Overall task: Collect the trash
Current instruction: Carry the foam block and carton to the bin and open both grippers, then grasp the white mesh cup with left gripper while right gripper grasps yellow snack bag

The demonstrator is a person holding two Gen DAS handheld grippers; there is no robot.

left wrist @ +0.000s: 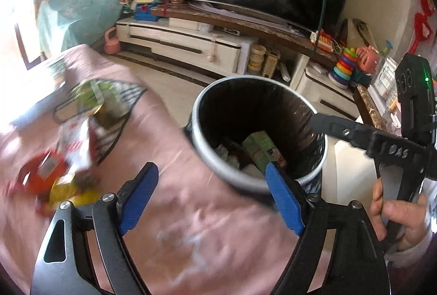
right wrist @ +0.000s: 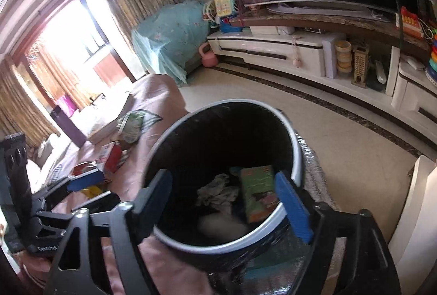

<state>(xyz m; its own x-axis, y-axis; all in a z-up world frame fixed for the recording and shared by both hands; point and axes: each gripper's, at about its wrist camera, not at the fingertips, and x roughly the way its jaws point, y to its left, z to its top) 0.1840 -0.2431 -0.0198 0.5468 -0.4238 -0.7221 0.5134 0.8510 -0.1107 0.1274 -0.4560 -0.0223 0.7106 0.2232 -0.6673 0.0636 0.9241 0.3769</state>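
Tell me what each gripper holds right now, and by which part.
Nothing. The left gripper and right gripper both stand open and empty above the bin.

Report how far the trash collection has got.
Done: a green carton and crumpled tissue lie in the black-lined bin. In hand: nothing; the left gripper and right gripper are both open and empty. Left: the green packet, red wrapper and yellow wrapper on the pink cover.
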